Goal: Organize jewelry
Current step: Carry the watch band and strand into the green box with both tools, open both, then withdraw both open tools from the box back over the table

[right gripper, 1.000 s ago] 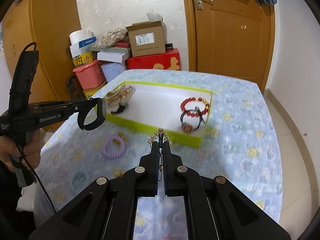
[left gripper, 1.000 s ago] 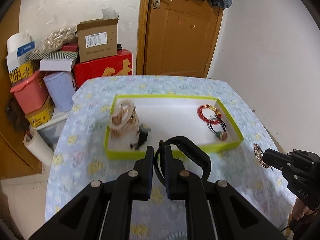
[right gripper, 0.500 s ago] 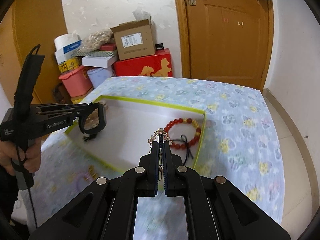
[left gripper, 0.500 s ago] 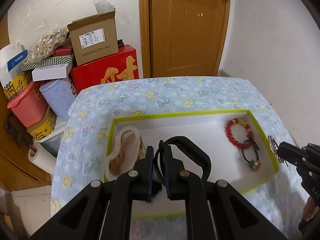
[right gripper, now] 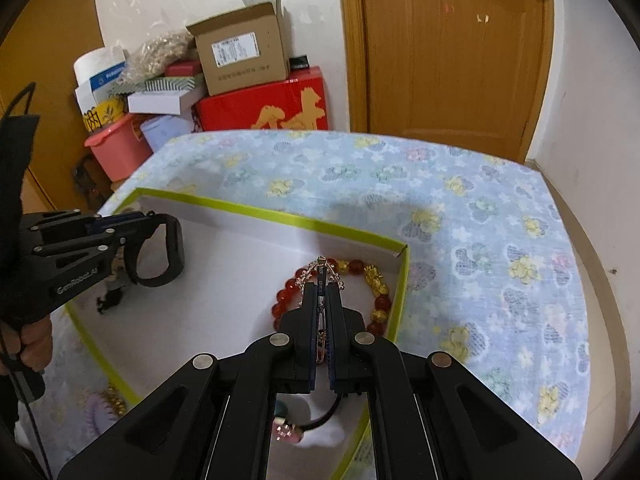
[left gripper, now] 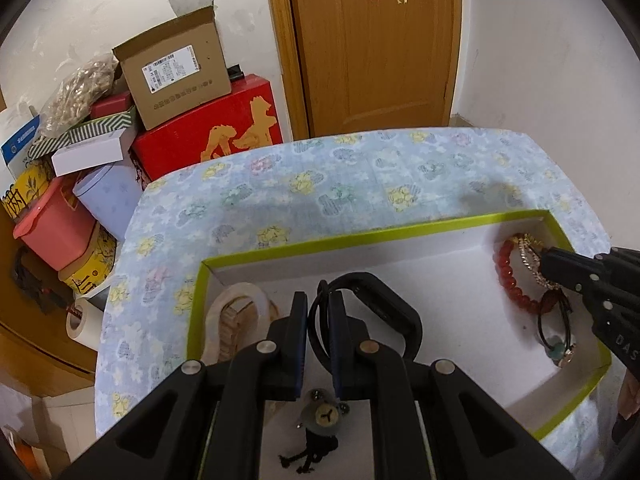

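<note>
The left gripper (left gripper: 319, 308) is clamped on a black band (left gripper: 384, 308), its jaws nearly together with the strap pinched between the pads; the rest of the band loops up and to the right of the tips. Just left of the left finger lies a pale bangle (left gripper: 236, 320) with wooden beads inside it. Under the tips, close to the camera, sits a bear charm (left gripper: 324, 416) on a black cord. All of this is inside the tray (left gripper: 360, 236), a white box with a lime-green rim, over whose floor the band hangs. Beyond the far rim spreads the flowered cloth (left gripper: 320, 176), and past that, up and to the left, a red box (left gripper: 208, 136) with a cardboard box (left gripper: 176, 76) on top.

The right gripper (right gripper: 321, 280) is closed tight on a gold brooch (right gripper: 320, 268), whose ornate top sticks out past the tips while its pin runs down between the pads. Directly below and around the tips lies a red bracelet (right gripper: 284, 300) with gold beads, on the tray floor near the right corner. Nearer the camera, under the fingers, a black cord with a charm (right gripper: 286, 428) shows. To the left, across the tray, the left gripper (right gripper: 148, 220) holds the band (right gripper: 172, 252), a hand (right gripper: 34, 344) gripping its handle. The door (right gripper: 452, 48) stands beyond the table.
</note>
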The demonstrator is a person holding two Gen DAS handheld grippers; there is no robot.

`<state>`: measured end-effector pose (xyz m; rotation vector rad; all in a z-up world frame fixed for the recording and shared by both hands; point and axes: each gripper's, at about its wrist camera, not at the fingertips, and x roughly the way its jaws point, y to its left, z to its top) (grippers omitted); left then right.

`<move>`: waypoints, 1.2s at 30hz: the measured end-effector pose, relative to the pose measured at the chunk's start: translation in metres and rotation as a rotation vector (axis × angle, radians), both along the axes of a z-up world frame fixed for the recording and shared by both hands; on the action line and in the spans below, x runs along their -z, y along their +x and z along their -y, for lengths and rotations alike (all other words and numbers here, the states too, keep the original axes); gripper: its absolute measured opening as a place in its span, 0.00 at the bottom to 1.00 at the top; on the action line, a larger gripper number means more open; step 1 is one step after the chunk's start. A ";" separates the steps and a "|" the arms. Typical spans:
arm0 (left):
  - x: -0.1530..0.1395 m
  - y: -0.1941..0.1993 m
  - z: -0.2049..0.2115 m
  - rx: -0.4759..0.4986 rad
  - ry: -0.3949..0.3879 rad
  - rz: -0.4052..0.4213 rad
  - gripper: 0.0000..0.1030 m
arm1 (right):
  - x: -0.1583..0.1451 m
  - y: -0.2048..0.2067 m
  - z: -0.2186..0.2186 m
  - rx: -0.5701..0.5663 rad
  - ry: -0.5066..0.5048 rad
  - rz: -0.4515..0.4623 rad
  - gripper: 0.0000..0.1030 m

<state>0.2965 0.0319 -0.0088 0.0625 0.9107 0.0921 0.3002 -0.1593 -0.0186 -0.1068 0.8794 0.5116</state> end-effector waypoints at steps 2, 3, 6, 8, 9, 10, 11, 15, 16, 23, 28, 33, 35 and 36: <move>0.002 0.002 0.001 0.002 -0.003 -0.004 0.11 | 0.005 0.002 -0.001 -0.003 -0.005 -0.014 0.03; 0.003 0.002 0.001 0.002 -0.005 -0.003 0.11 | 0.006 0.003 -0.001 -0.004 -0.006 -0.022 0.03; 0.003 0.003 0.000 0.001 -0.013 0.000 0.11 | 0.007 0.004 -0.002 -0.008 -0.008 -0.029 0.04; 0.002 0.004 -0.002 0.002 -0.024 0.000 0.12 | 0.006 0.003 -0.003 -0.004 -0.015 -0.026 0.14; 0.002 0.004 -0.002 0.004 -0.025 -0.001 0.12 | 0.004 0.001 -0.002 -0.003 -0.012 -0.022 0.17; 0.001 0.004 -0.002 0.003 -0.025 -0.001 0.14 | 0.003 0.001 -0.002 -0.004 -0.007 -0.021 0.19; 0.000 0.003 -0.003 0.005 -0.028 0.001 0.15 | 0.001 -0.001 0.000 -0.004 0.002 -0.019 0.20; -0.006 -0.002 -0.003 0.002 -0.038 0.018 0.23 | -0.010 -0.008 0.002 -0.005 0.019 -0.001 0.22; -0.008 -0.004 -0.004 0.000 -0.043 0.022 0.23 | -0.013 -0.012 0.003 -0.005 0.023 0.004 0.23; -0.030 -0.036 -0.003 -0.008 -0.080 0.073 0.23 | -0.030 -0.049 0.016 -0.005 0.051 0.024 0.24; -0.041 -0.079 0.001 -0.005 -0.129 0.107 0.24 | -0.040 -0.090 0.026 0.001 0.046 0.038 0.24; -0.042 -0.121 0.009 0.006 -0.161 0.107 0.27 | -0.046 -0.131 0.034 0.009 0.039 0.051 0.24; -0.042 -0.138 0.014 0.013 -0.165 0.108 0.30 | -0.049 -0.149 0.037 0.010 0.039 0.055 0.24; -0.042 -0.145 0.017 0.016 -0.165 0.110 0.32 | -0.049 -0.154 0.037 0.008 0.039 0.056 0.24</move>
